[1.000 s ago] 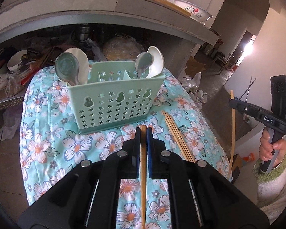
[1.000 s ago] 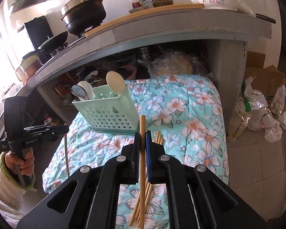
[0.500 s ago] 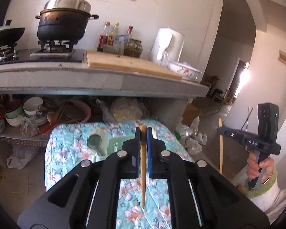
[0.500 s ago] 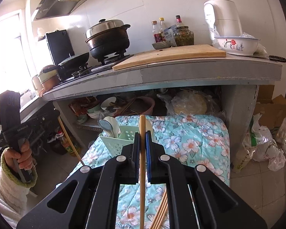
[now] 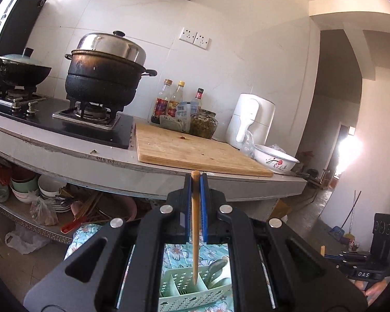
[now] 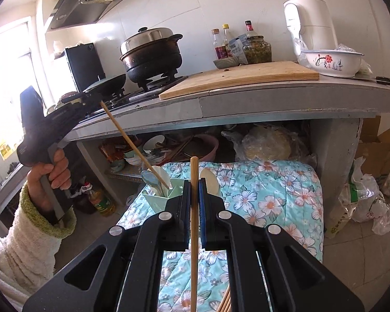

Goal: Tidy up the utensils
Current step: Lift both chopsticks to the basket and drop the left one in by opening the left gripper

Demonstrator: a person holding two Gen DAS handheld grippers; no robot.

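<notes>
My left gripper (image 5: 195, 182) is shut on a wooden chopstick (image 5: 195, 234), whose lower end hangs over a compartment of the mint-green utensil basket (image 5: 192, 299). In the right wrist view, that left gripper (image 6: 96, 98) is raised at the left. Its chopstick (image 6: 132, 140) slants down to the basket (image 6: 156, 200), among pale spoons (image 6: 153, 179). My right gripper (image 6: 194, 186) is shut on a second chopstick (image 6: 194, 234), held upright in front of the basket. Several loose chopsticks (image 6: 226, 301) lie on the floral cloth (image 6: 273, 195). The right gripper (image 5: 332, 256) shows low at the right.
A grey counter (image 6: 273, 96) overhangs the table, bearing a cutting board (image 6: 241, 75), a black pot (image 6: 150, 54), bottles, a white appliance and a flowered bowl (image 6: 332, 62). Bowls fill the shelf beneath. Plastic bags (image 6: 364, 197) and a box lie on the floor at the right.
The left gripper has risen and tipped up with its chopstick, from facing the table to facing the counter; the chopstick's lower end now hangs over the basket. The right gripper also rose.
</notes>
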